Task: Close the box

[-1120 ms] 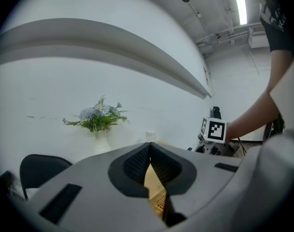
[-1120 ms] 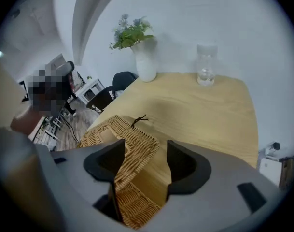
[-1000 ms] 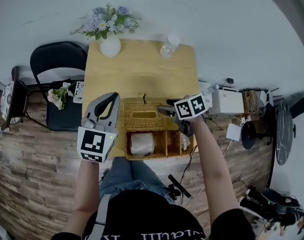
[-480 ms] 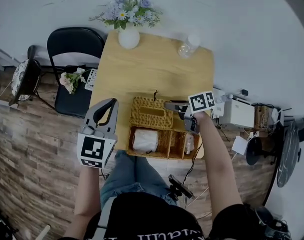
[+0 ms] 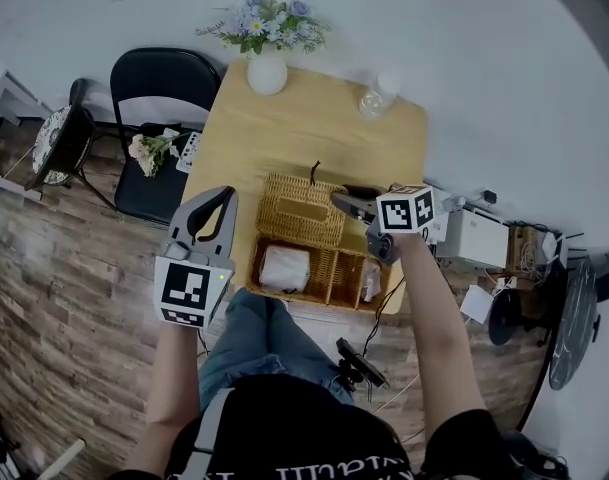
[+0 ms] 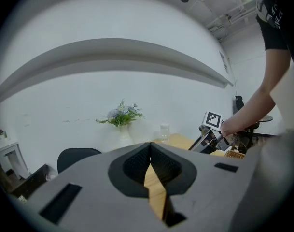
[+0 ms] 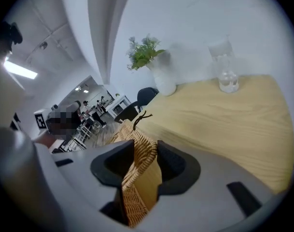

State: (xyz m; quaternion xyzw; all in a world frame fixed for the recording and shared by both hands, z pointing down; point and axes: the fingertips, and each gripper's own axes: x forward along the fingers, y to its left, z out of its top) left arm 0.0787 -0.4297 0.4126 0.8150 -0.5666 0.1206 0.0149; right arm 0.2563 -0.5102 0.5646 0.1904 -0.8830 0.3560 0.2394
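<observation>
Wicker, honey-coloured, makes up the wicker box (image 5: 319,280), which stands at the near edge of the wooden table (image 5: 274,133), directly in front of the person. Its lid (image 5: 302,211) is open and swung back to the far side of the base, with a dark cord loop (image 5: 315,169) at its far edge. The base is divided into compartments; the left one holds a white roll (image 5: 283,267).

The right gripper (image 5: 336,200) reaches in from the right, and its jaws have just been closing. In the right gripper view the woven edge of the lid fills the gap between them and the pads press on it.

The left gripper (image 5: 222,200) hangs off the table's left edge, well apart from the box, with its jaws together and nothing between them.

At the far end of the table stand a vase of flowers (image 5: 267,66) and a glass jar (image 5: 375,99). A black chair (image 5: 160,80) stands to the left of the table.
</observation>
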